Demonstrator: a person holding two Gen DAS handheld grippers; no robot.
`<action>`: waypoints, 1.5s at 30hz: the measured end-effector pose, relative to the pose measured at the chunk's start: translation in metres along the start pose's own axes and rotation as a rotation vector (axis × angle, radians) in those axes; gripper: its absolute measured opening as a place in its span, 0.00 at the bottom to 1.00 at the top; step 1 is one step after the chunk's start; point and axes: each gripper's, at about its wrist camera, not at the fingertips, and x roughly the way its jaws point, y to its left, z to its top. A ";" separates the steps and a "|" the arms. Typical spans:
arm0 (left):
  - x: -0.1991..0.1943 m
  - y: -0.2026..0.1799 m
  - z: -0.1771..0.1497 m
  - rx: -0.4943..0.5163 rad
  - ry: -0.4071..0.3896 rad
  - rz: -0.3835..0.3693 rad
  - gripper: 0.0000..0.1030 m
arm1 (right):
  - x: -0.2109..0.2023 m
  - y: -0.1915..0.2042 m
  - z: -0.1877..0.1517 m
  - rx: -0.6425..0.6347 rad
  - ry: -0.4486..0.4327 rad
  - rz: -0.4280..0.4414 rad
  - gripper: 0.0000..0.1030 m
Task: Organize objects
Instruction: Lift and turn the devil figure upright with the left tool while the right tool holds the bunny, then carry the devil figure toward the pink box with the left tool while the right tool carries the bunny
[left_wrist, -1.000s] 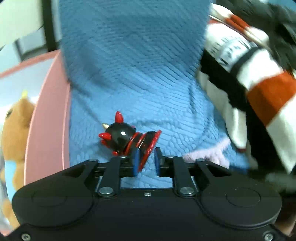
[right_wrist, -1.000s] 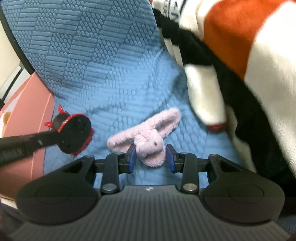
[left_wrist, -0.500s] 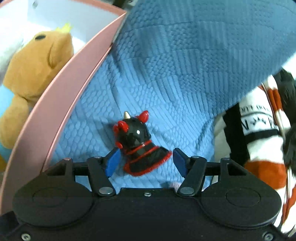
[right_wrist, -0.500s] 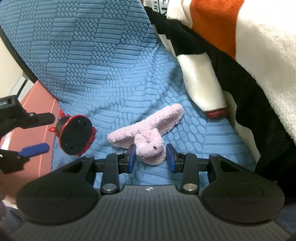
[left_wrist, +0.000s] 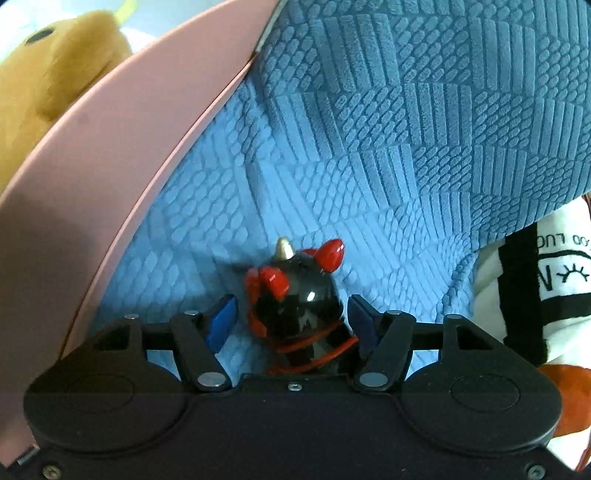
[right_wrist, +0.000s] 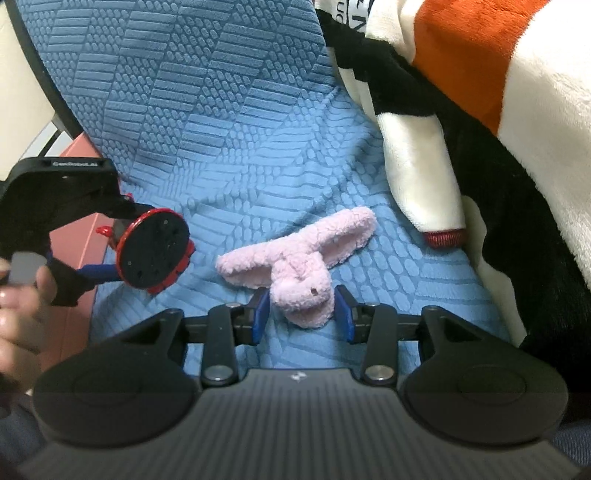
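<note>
A black figure with red horns (left_wrist: 295, 295) lies on the blue quilted cover (left_wrist: 369, 147), close to a pink box. My left gripper (left_wrist: 291, 321) straddles it with the jaws apart and a gap at the left pad. From the right wrist view the figure's round red-rimmed base (right_wrist: 153, 254) faces me, with one blue finger (right_wrist: 98, 271) of the left gripper beside it. A pink plush bunny (right_wrist: 299, 280) lies on the cover, its head between the pads of my right gripper (right_wrist: 301, 312). Those jaws are opening and the pads stand just off the head.
The pink box wall (left_wrist: 110, 166) rises at the left, and a brown plush toy (left_wrist: 48, 74) sits inside it. A large white, black and orange striped plush (right_wrist: 480, 110) fills the right side. A person's hand (right_wrist: 18, 295) holds the left gripper.
The left gripper let go of the horned figure, opened wide, rolled, and sank lower around it. The right jaws have parted slightly from the bunny's head.
</note>
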 end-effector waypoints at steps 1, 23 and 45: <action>0.001 -0.002 0.001 0.012 -0.001 0.006 0.59 | 0.000 -0.001 0.001 0.008 -0.001 0.004 0.41; -0.042 -0.048 -0.049 0.554 -0.152 0.082 0.50 | 0.000 -0.010 0.005 0.032 -0.015 0.024 0.41; -0.064 -0.024 -0.098 0.655 -0.154 0.034 0.61 | -0.009 -0.003 0.008 0.023 -0.031 0.011 0.36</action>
